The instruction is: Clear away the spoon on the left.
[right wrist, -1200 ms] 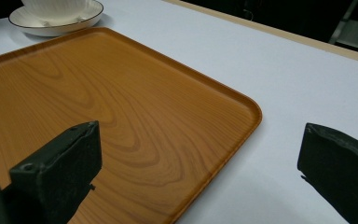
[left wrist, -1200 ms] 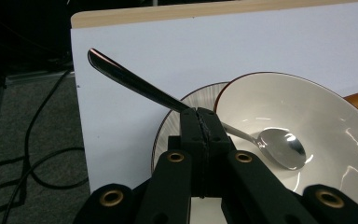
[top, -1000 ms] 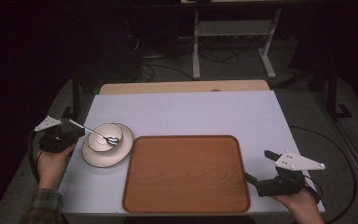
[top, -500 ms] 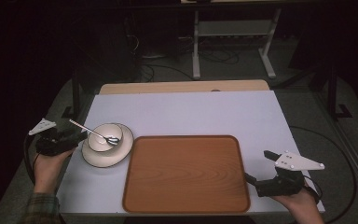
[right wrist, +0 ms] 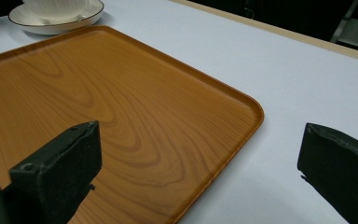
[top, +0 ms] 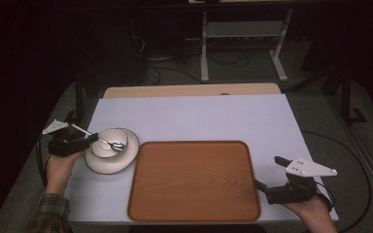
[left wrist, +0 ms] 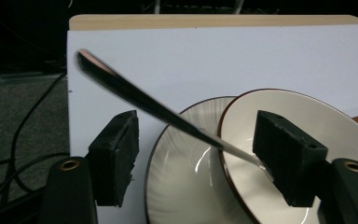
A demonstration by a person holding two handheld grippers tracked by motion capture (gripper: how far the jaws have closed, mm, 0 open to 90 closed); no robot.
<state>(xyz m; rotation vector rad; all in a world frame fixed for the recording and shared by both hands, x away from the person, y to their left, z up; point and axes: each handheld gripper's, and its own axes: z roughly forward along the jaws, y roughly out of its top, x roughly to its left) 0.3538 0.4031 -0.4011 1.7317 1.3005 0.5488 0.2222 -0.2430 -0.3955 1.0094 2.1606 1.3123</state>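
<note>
Apparently no grasp was in hand. The left gripper was held at the table's left edge with its jaws wide apart; in the left gripper view they were seen straddling a spoon without touching it. The spoon's bowl end was rested inside a cup, its handle slanted up and out toward the left gripper, probably propped on the cup's rim. The cup was stood on a saucer, set off-centre toward the left gripper. The approach seemed lined up for pinching the handle, though that was only judged.

The right gripper was held low at the near right, jaws likewise spread on nothing, one over the tray's right rim and the other over the white table, as seen in the right gripper view. It looked parked, likely waiting. The tray was bare, just beside the saucer, perhaps meant to receive the crockery.
</note>
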